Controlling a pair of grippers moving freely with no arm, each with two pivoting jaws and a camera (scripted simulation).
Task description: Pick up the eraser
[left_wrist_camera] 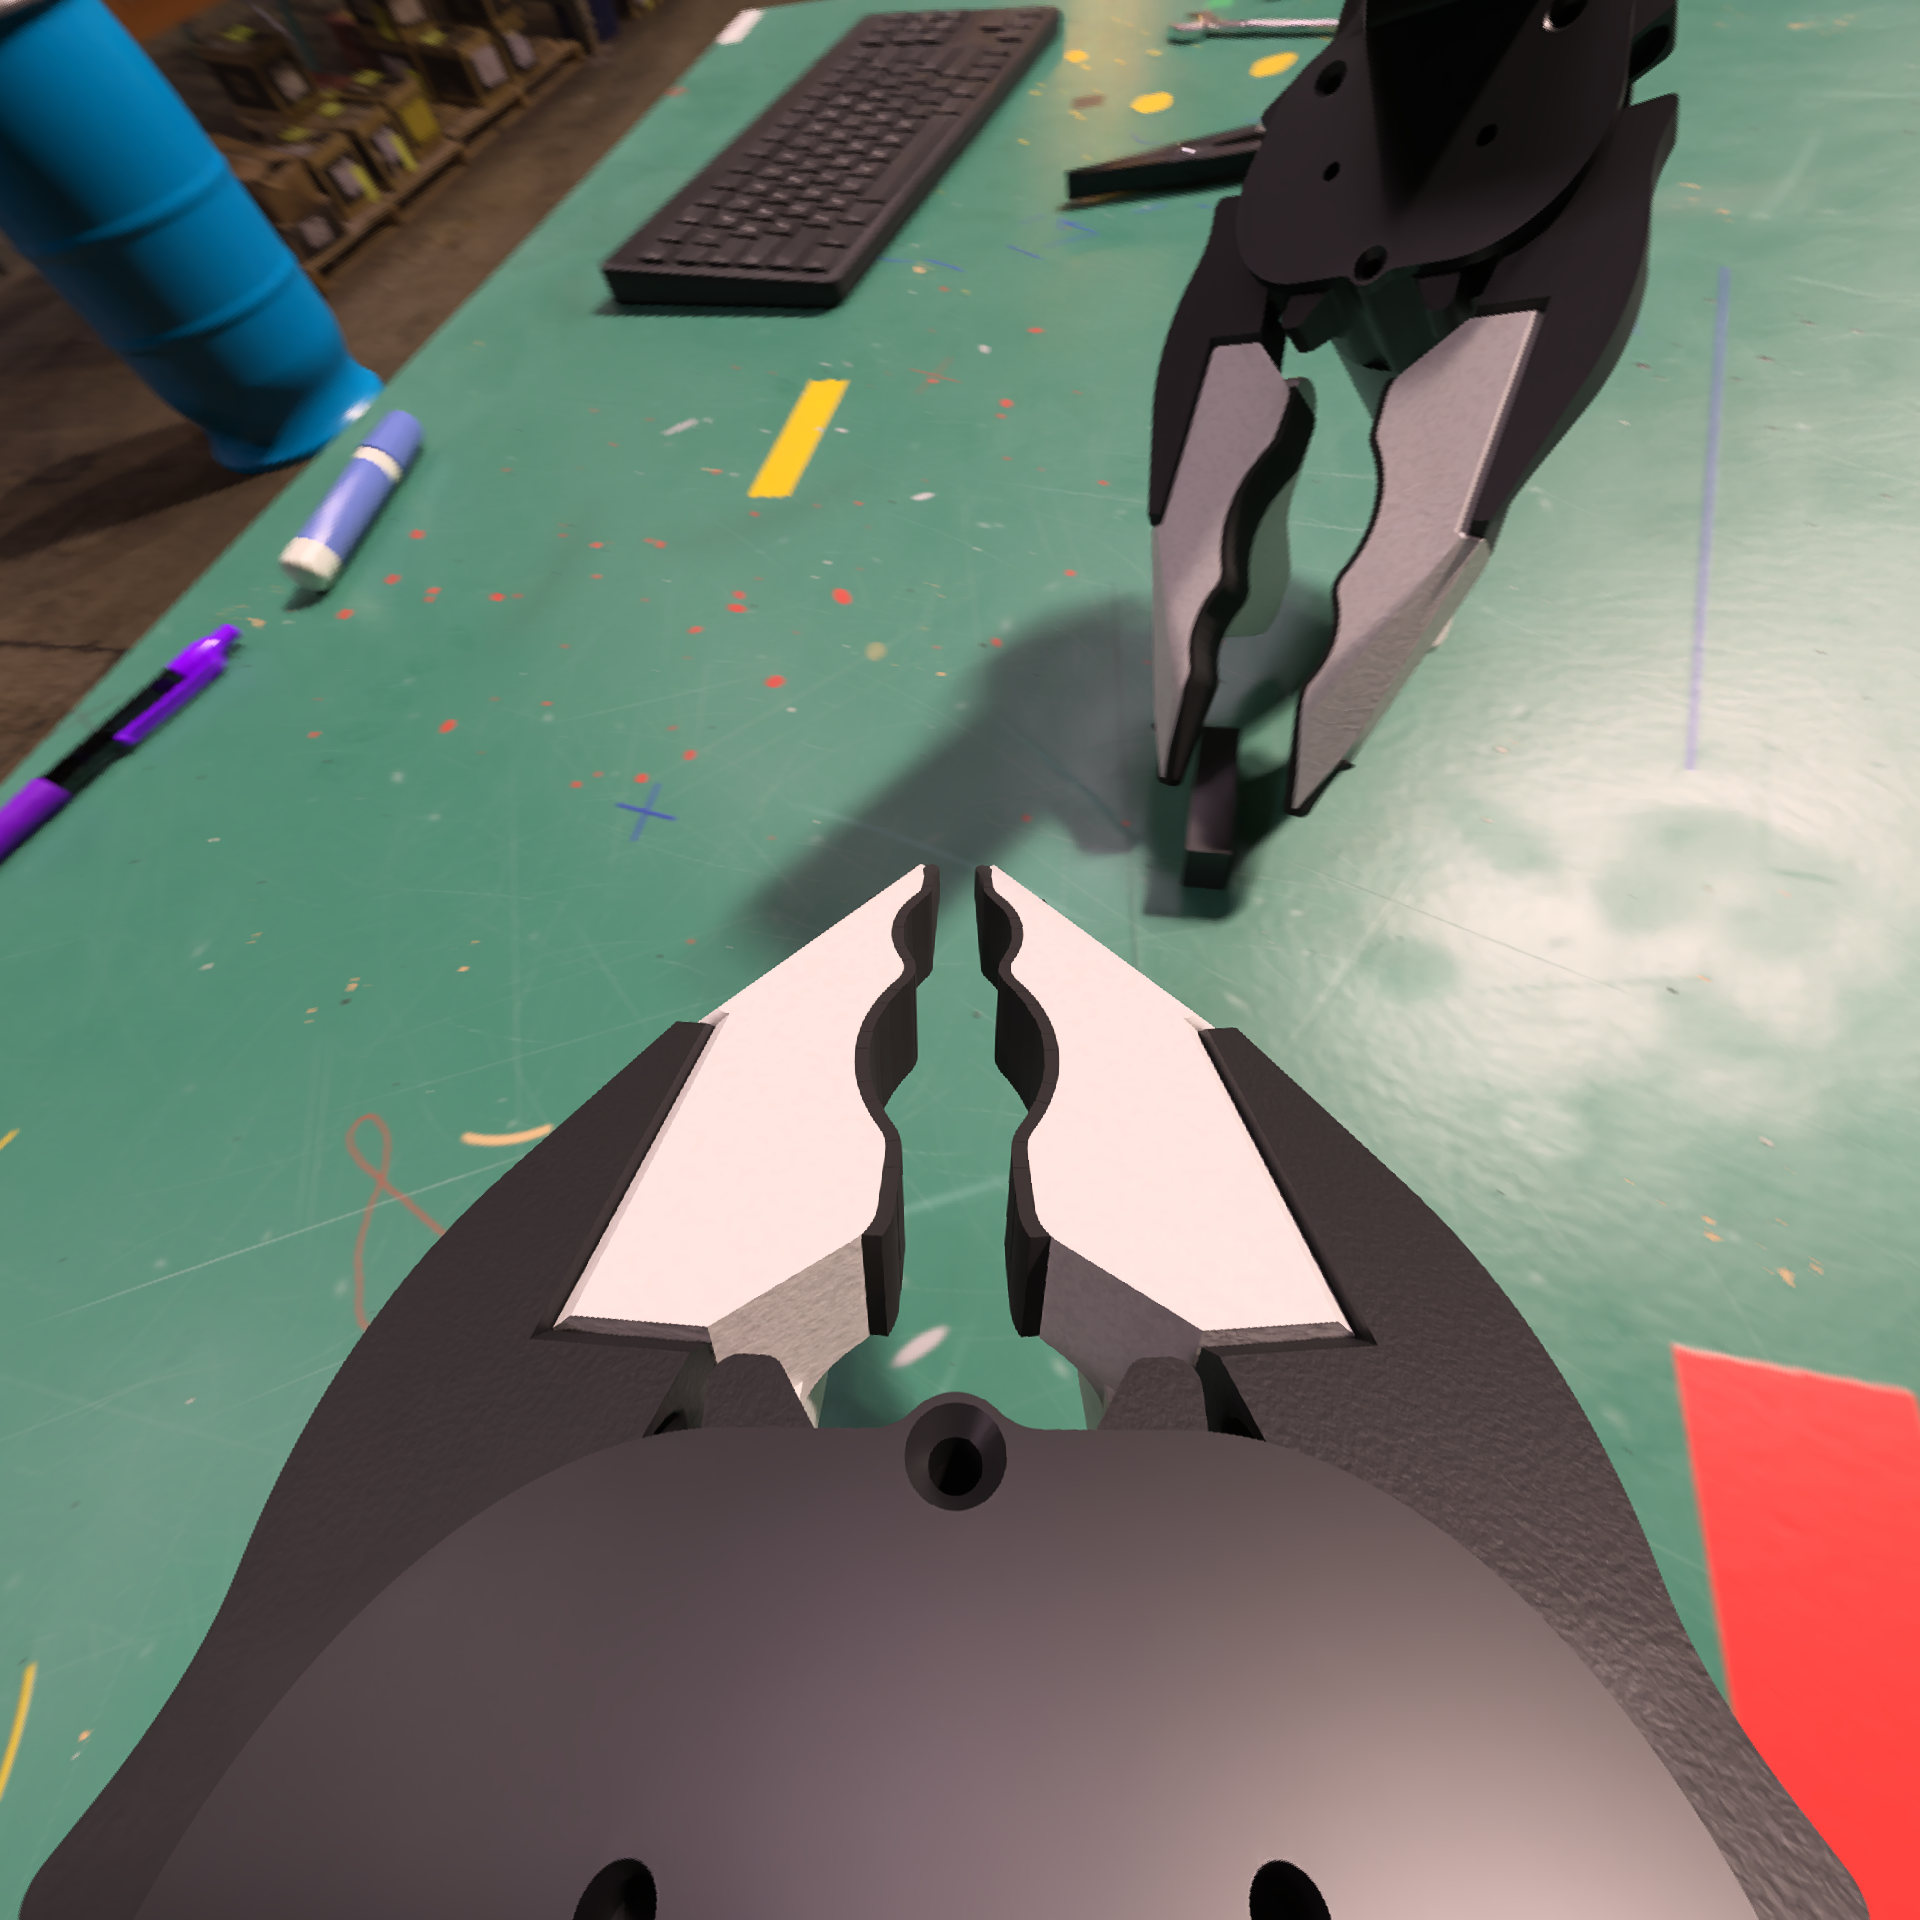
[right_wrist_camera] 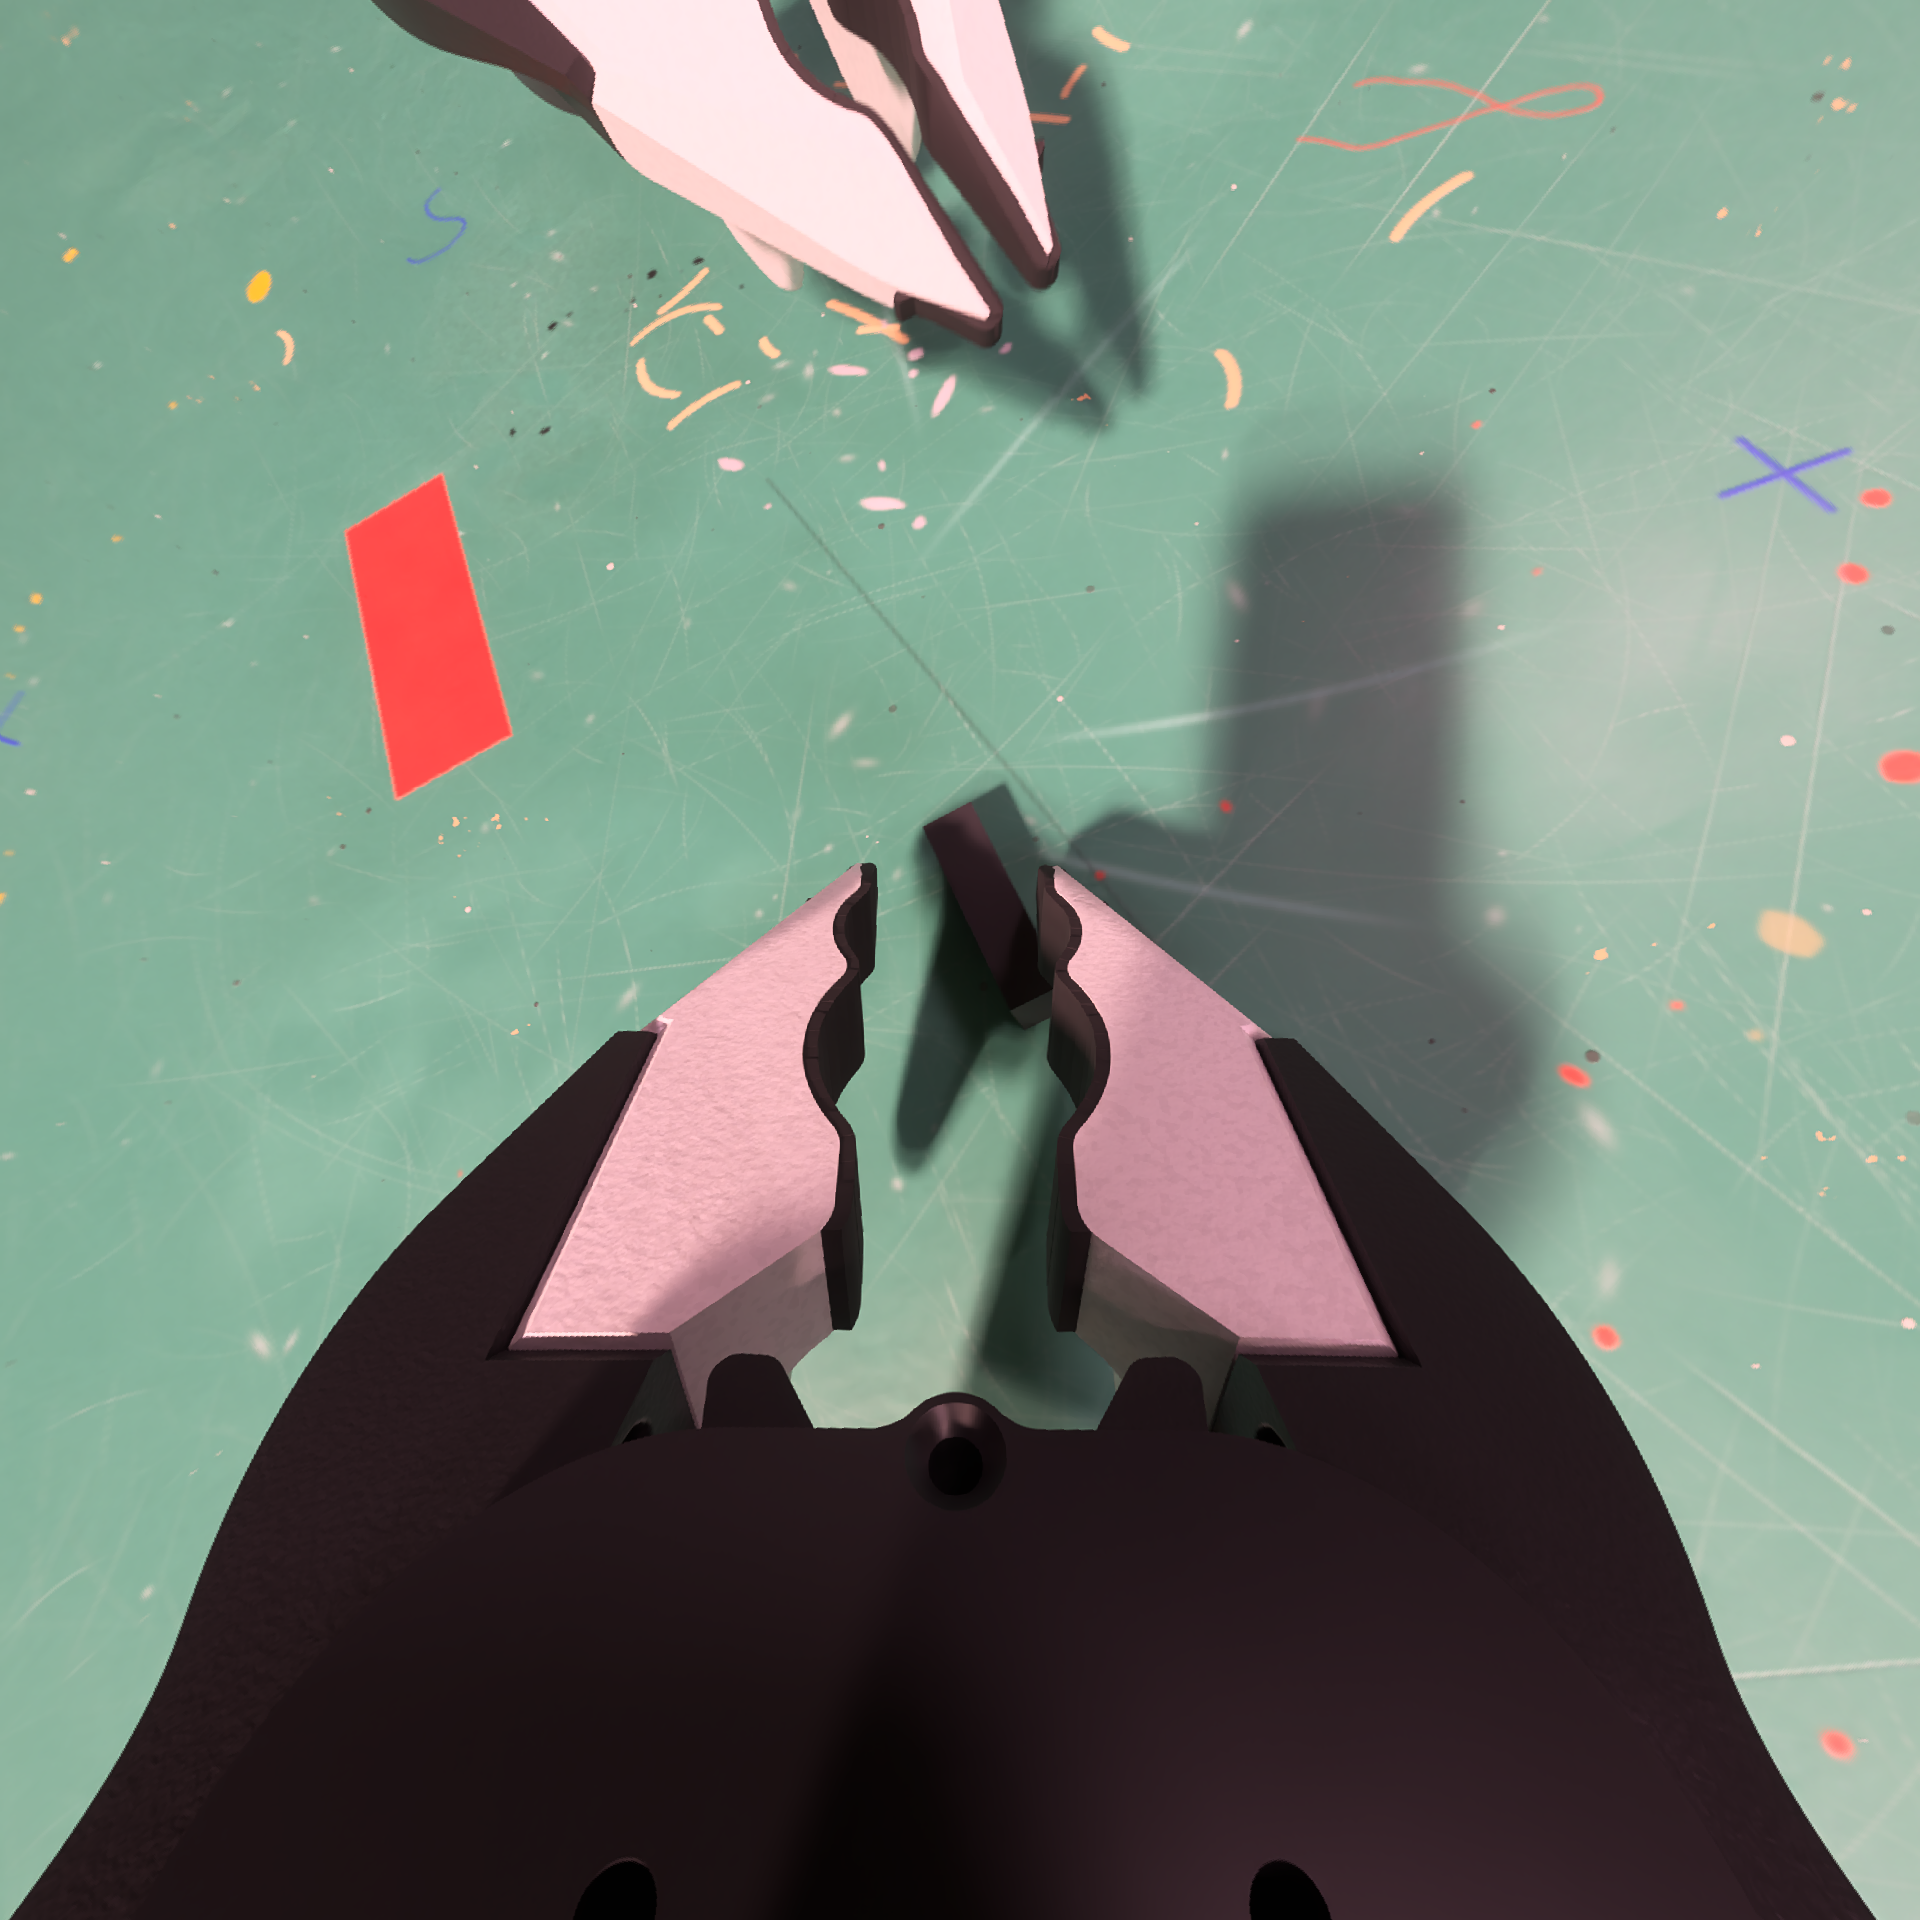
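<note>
The eraser (left_wrist_camera: 1210,816) is a small dark block on the green table (left_wrist_camera: 520,935). My right gripper (left_wrist_camera: 1242,784) points down over it, open, with one fingertip on each side of the block. In the right wrist view the eraser (right_wrist_camera: 982,899) lies slanted between the fingers of the right gripper (right_wrist_camera: 956,873), close against the right-hand finger (right_wrist_camera: 1070,935); I cannot tell whether they touch. My left gripper (left_wrist_camera: 956,873) is shut and empty, hovering a short way to the left of the eraser. It also shows at the top of the right wrist view (right_wrist_camera: 1016,296).
A black keyboard (left_wrist_camera: 831,156) lies at the far side, with a dark pointed tool (left_wrist_camera: 1164,161) and a wrench (left_wrist_camera: 1236,23) beyond the right gripper. A blue cylinder (left_wrist_camera: 166,239), a glue stick (left_wrist_camera: 353,499) and a purple pen (left_wrist_camera: 114,727) sit along the table's left edge. A red patch (right_wrist_camera: 426,634) marks the table.
</note>
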